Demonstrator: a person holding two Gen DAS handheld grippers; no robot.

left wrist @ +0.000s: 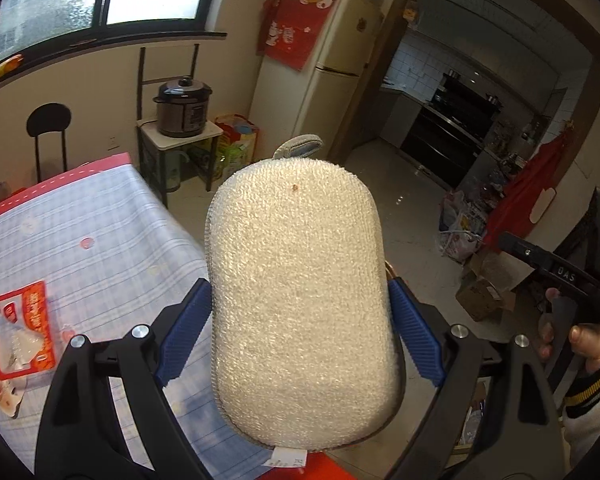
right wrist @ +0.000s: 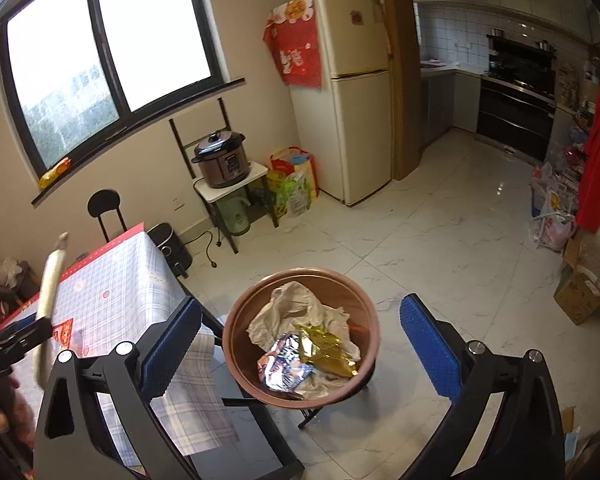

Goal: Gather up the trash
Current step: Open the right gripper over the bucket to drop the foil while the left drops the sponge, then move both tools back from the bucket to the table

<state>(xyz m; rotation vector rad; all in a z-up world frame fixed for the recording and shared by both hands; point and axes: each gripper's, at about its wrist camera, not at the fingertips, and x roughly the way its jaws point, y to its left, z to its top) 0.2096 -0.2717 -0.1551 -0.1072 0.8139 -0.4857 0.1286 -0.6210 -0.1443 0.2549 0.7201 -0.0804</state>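
My left gripper [left wrist: 300, 300] is shut on a white scrubbing sponge [left wrist: 300, 300], held upright above the table's edge; it also shows edge-on in the right wrist view [right wrist: 50, 280]. A red and white snack wrapper [left wrist: 22, 332] lies on the checked tablecloth [left wrist: 100, 232] at the left. My right gripper [right wrist: 300, 336] is open and empty above a brown trash bin [right wrist: 300, 336] that stands on the floor beside the table. The bin holds white paper [right wrist: 296, 304], a gold wrapper [right wrist: 324, 348] and a silver printed wrapper [right wrist: 284, 364].
A fridge [right wrist: 352, 92], a low stand with a pressure cooker [right wrist: 222, 158], a black chair [right wrist: 104, 208] and bags [right wrist: 294, 184] line the far wall. Cardboard boxes [right wrist: 584, 292] sit on the floor at the right. The kitchen opens behind.
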